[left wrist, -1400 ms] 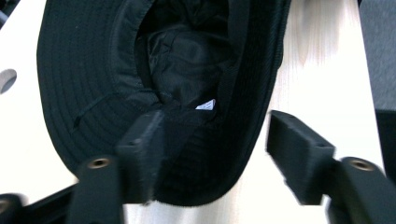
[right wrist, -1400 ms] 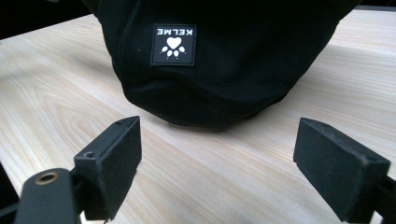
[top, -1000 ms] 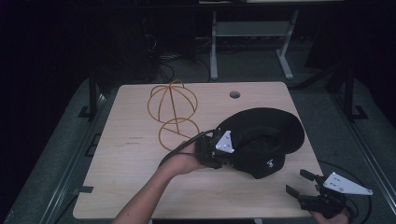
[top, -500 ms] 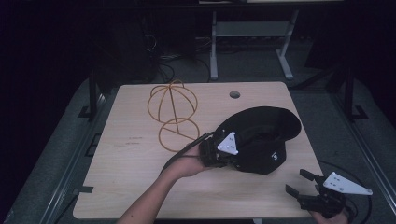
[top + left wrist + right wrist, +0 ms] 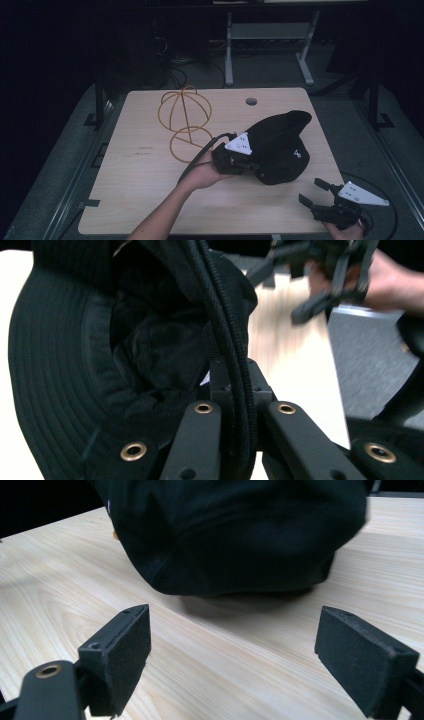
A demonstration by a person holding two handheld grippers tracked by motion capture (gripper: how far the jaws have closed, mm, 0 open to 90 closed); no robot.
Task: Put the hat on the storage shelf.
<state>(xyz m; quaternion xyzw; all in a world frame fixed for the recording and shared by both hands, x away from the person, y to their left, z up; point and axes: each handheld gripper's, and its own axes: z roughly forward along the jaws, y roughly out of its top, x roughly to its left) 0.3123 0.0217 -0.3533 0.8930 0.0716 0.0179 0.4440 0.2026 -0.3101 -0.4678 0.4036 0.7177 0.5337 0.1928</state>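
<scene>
A black bucket hat (image 5: 280,145) is tipped up over the right half of the wooden table (image 5: 140,190), its brim raised toward the back. My left gripper (image 5: 246,162) is shut on the hat's near-left edge. In the left gripper view the jaws pinch the brim and a black cord (image 5: 227,340) of the hat (image 5: 60,355). My right gripper (image 5: 315,192) stands open at the front right corner, apart from the hat. In the right gripper view its pads (image 5: 132,645) are spread wide, with bare table between them and the hat (image 5: 235,535) just beyond.
A yellow wire dome-shaped stand (image 5: 184,117) sits at the table's back left, close to the left hand. A round cable hole (image 5: 251,101) is near the back edge. Dark floor, cables and a metal frame (image 5: 270,45) lie beyond the table.
The hat has been tipped up from lying flat, its brim rising and its outline narrowing. The left gripper has stayed shut on it. The right gripper has barely moved.
</scene>
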